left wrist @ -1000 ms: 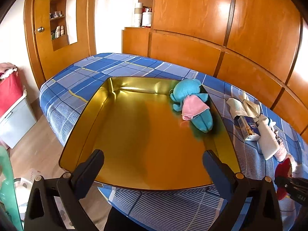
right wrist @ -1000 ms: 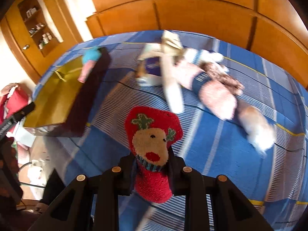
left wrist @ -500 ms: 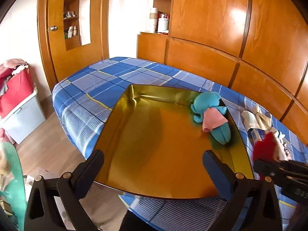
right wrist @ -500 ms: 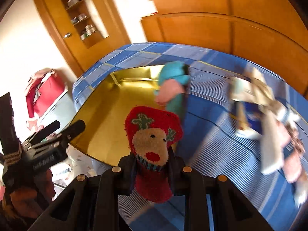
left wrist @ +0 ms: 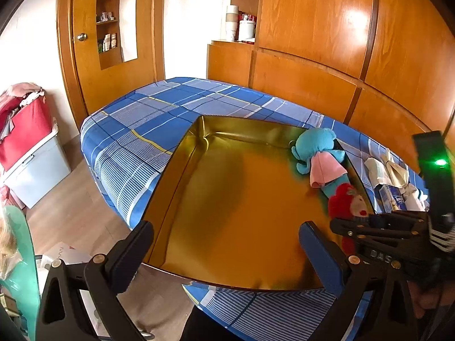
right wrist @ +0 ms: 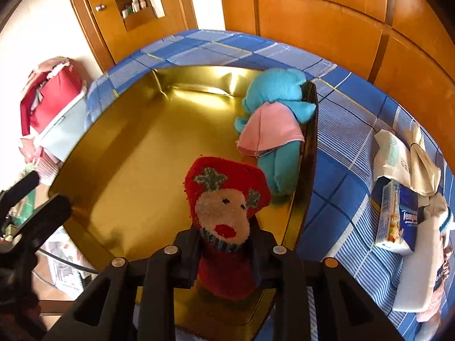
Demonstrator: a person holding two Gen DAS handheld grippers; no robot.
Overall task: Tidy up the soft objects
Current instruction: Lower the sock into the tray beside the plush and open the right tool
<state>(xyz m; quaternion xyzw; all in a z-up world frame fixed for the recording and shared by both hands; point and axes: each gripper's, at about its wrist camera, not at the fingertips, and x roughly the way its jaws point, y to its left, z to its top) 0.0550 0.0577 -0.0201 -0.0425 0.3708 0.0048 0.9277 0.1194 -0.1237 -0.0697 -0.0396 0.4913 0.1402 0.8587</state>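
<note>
Right gripper point(right wrist: 224, 244), clamped on the lower part of a red knitted sock with a cream reindeer face point(right wrist: 226, 207); sock held upright, long axis running along the fingers, toe end pointing toward the far end of the tray. Directly beneath and ahead: shiny gold rectangular tray point(right wrist: 136, 164) on the blue plaid bedspread point(right wrist: 341, 170), the sock poised above the tray's near right corner. Just beyond, along the right rim: turquoise plush doll in a pink skirt point(right wrist: 275, 125), long axis parallel to that rim, feet near the sock. Judged next: lowering and release onto bare gold floor left of the doll. Left gripper point(left wrist: 224, 244), jaws wide apart and holding nothing, hovering at the tray's near edge. Outside the tray, right of it: tissue pack point(right wrist: 398, 216) among pale soft items.
</note>
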